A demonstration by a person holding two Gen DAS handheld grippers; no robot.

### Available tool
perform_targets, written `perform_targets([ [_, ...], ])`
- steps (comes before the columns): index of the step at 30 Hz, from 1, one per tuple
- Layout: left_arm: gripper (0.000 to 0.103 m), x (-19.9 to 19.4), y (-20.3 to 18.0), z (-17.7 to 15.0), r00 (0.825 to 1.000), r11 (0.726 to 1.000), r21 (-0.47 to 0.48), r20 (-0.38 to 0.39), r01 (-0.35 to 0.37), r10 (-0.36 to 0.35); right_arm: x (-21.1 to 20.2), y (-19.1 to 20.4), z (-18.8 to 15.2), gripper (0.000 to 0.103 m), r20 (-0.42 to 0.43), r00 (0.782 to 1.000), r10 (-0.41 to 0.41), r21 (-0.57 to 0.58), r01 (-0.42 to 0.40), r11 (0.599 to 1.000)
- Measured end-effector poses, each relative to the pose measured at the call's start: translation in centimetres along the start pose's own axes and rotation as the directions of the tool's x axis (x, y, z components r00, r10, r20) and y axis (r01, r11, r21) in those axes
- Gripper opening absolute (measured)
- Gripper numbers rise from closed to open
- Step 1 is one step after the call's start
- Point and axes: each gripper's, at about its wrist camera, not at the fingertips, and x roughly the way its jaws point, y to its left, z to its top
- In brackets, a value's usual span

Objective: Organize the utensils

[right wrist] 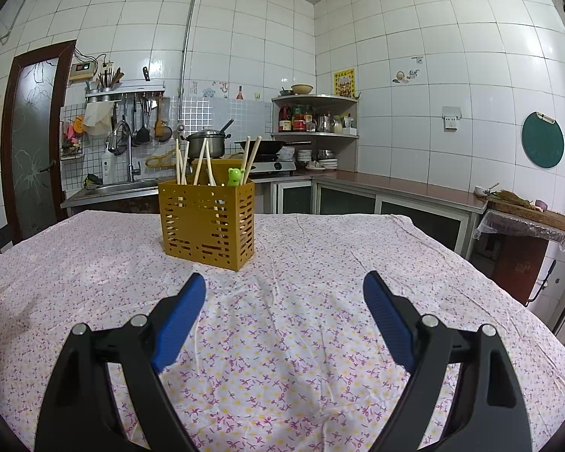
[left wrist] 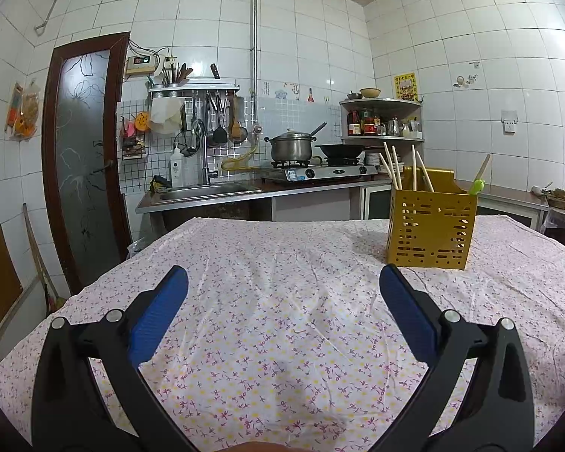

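1. Left gripper [left wrist: 283, 278] with the blue ribbed pads: jaws spread wide, nothing between them, just floral cloth underneath.
2. Right gripper [right wrist: 284, 284] is the same deal, wide apart and empty.
3. The mustard-yellow slotted plastic utensil holder [right wrist: 207, 222] stands upright on the flower-print tablecloth [right wrist: 282, 358], ahead of both claws and not touching either.
4. Pale wooden chopsticks [right wrist: 201, 162] lean inside it, plus a green frog-topped utensil [right wrist: 236, 176] on its right side.
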Motion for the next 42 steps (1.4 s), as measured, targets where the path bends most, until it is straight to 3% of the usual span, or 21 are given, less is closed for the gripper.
perform_targets([
  [42,0.098,-0.03,-0.32,-0.09,1.0,1.0,-0.013,-0.01,-0.004,0.004,-0.03,0.03,-0.09,0.084,0.0,1.0,0.0,0.003,0.0,1.0],
])
